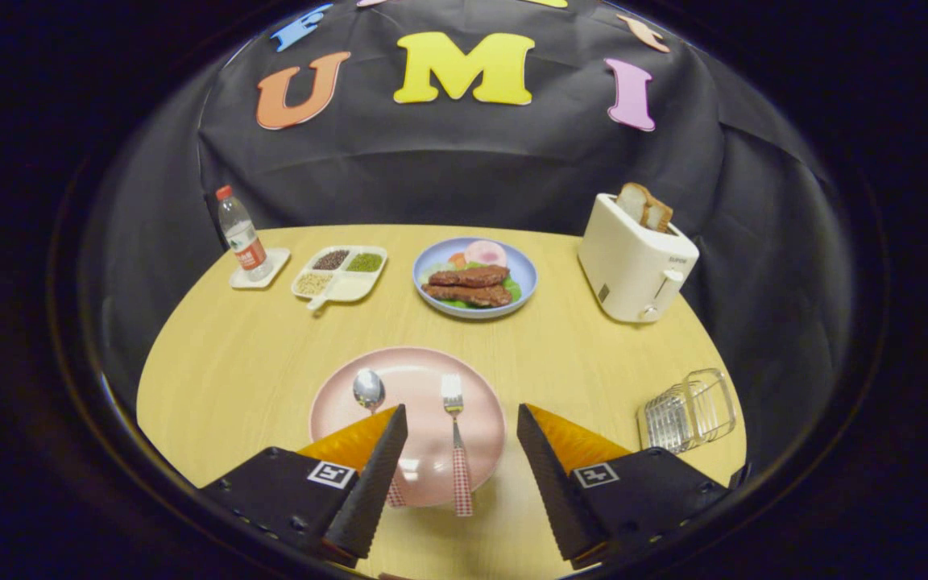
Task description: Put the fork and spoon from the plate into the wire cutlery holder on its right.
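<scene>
A pink plate (416, 379) lies on the wooden table just ahead of my fingers. On it a fork (454, 427) with a checked handle lies lengthwise between the fingers, tines pointing away. A spoon (368, 390) lies to the fork's left, its handle hidden behind my left finger (375, 475). The wire cutlery holder (688, 411) sits to the right of the plate, beyond my right finger (548, 475). My gripper (461, 423) hovers above the near half of the plate, open, with nothing pressed between its fingers.
Farther back stand a blue plate of food (512, 266), a white toaster (633, 262) with bread slices at the right, a divided white dish of grains (351, 288) and a water bottle (242, 238) on a small tray at the left. The table's round edge curves close to the holder.
</scene>
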`<state>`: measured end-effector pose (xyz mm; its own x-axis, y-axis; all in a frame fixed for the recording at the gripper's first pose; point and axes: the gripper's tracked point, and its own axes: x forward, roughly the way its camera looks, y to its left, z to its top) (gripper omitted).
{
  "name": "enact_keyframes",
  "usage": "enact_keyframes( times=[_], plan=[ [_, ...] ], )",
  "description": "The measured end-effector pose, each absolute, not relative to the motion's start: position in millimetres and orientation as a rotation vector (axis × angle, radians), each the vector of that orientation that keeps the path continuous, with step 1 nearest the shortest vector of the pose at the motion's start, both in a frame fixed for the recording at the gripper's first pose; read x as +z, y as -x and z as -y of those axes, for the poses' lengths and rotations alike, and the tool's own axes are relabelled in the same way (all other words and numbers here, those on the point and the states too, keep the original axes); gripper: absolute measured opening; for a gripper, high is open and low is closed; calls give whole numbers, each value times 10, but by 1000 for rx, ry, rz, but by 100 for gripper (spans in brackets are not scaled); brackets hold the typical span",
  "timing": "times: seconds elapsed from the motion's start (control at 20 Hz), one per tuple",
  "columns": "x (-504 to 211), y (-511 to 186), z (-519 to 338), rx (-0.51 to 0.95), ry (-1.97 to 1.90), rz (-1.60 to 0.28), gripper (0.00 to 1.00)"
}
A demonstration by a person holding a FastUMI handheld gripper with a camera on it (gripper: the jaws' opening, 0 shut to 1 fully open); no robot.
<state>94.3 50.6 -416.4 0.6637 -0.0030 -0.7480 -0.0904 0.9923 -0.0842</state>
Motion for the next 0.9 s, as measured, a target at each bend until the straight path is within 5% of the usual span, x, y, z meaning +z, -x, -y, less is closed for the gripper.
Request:
enact_keyframes(
  times=[0.45, 0.75, 0.85, 0.9],
  plan=[
    [-4894, -967, -470, 25, 119, -1012, 50],
    [-5073, -927, -431, -29, 80, -1074, 45],
    [-5093, -895, -466, -41, 48, -1096, 20],
    [-5093, -884, -490, -41, 35, -1104, 16]
  ],
)
